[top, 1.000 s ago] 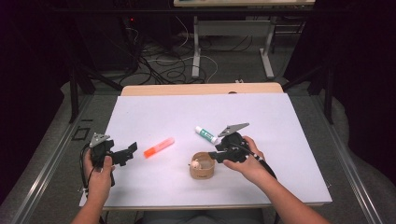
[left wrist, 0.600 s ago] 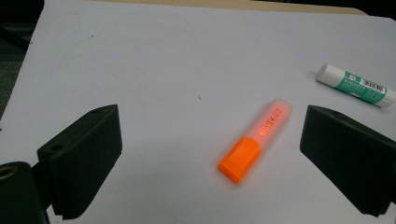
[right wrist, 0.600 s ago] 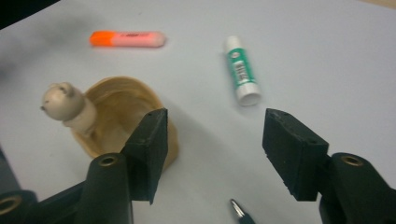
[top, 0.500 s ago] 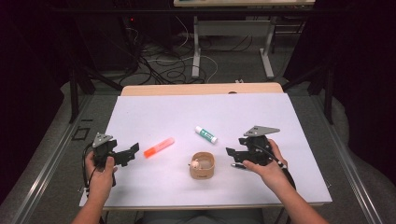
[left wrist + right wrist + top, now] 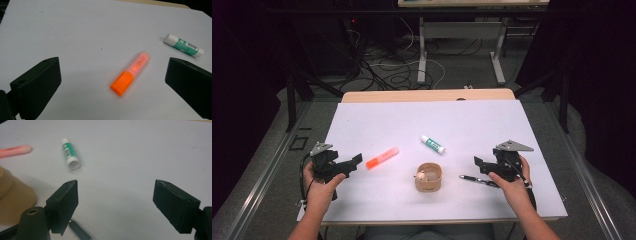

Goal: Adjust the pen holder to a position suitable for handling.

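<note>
From my station the table (image 5: pixel 377 125) reads as matt white sheet over a pale wooden edge. The orange highlighter (image 5: pixel 130 73) is translucent plastic, the glue stick (image 5: pixel 183 45) glossy plastic, and the round holder (image 5: pixel 428 178) looks like matt wood or card.

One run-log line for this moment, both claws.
left claw: open, facing orange highlighter | right claw: just opened, empty, beside black pen | cup: upright

Nothing can be read for certain. The orange highlighter (image 5: pixel 131 73) carries a line of print along its clear cap, too small to make out. The green and white glue stick (image 5: pixel 183 45) bears a logo and a barcode, both illegible.
</note>
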Tool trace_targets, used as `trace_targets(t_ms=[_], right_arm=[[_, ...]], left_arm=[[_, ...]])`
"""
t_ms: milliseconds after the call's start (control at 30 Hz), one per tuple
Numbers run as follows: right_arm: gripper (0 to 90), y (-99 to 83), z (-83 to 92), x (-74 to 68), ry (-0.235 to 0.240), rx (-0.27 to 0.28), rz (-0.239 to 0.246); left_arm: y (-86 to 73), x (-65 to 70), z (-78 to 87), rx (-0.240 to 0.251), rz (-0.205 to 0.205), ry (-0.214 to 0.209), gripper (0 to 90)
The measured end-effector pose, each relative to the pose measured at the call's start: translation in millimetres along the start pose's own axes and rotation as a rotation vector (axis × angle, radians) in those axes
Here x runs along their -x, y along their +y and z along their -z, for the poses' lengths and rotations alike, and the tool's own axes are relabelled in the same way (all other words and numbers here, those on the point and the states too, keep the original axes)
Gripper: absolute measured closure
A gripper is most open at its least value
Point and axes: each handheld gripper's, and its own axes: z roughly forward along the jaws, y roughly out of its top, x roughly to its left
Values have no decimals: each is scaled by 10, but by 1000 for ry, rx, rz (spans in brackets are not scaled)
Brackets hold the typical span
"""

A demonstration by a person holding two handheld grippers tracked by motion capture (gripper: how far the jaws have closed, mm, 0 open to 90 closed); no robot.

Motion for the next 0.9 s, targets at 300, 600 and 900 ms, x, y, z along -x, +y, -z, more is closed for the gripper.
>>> trace_targets(t_ms=[300, 600, 900], right_arm=[[150, -34, -26, 199, -78, 3, -55], [153, -54, -20, 241, -77, -6, -73], [161, -55, -29, 259, -70, -12, -94]], left_arm=[[11, 138, -51, -42, -121, -10, 53], [30, 264, -227, -34, -199, 11, 303], [102, 245, -461, -54, -194, 82, 751]])
